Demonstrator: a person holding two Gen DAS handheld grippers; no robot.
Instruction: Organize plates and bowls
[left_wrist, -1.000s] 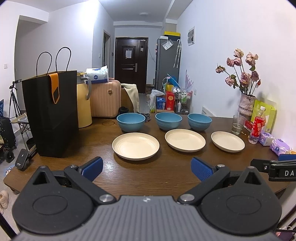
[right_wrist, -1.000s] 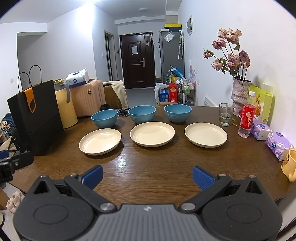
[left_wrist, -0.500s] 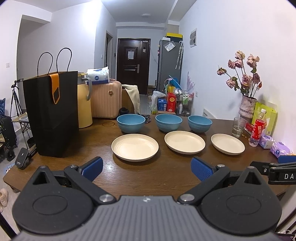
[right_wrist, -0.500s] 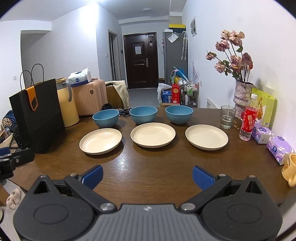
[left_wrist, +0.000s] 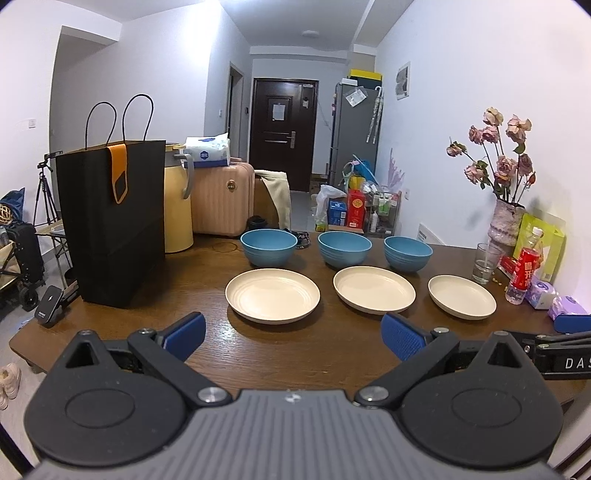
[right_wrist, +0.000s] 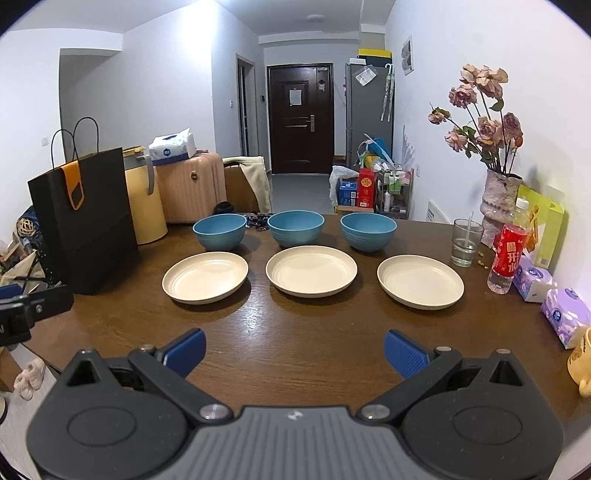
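Free: bare table (right_wrist: 295, 332) strip from near edge to the plates, 12 o'clock of both grippers.
Obstacles, right wrist view: three cream plates (right_wrist: 311, 270) in a row at 12; three blue bowls (right_wrist: 295, 228) just behind; black paper bag (right_wrist: 83, 221) at 10; glass (right_wrist: 466, 242), red bottle (right_wrist: 508, 254), vase (right_wrist: 498, 203) and tissue packs (right_wrist: 563, 315) at 2.

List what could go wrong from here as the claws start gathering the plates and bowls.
1. The right plate lies near the glass and bottle; a wide reach by the right claw might tip them.
2. The plates are shallow with low rims, so a pinch may slip.
3. The left bowl sits near the black bag; the left claw could brush it.
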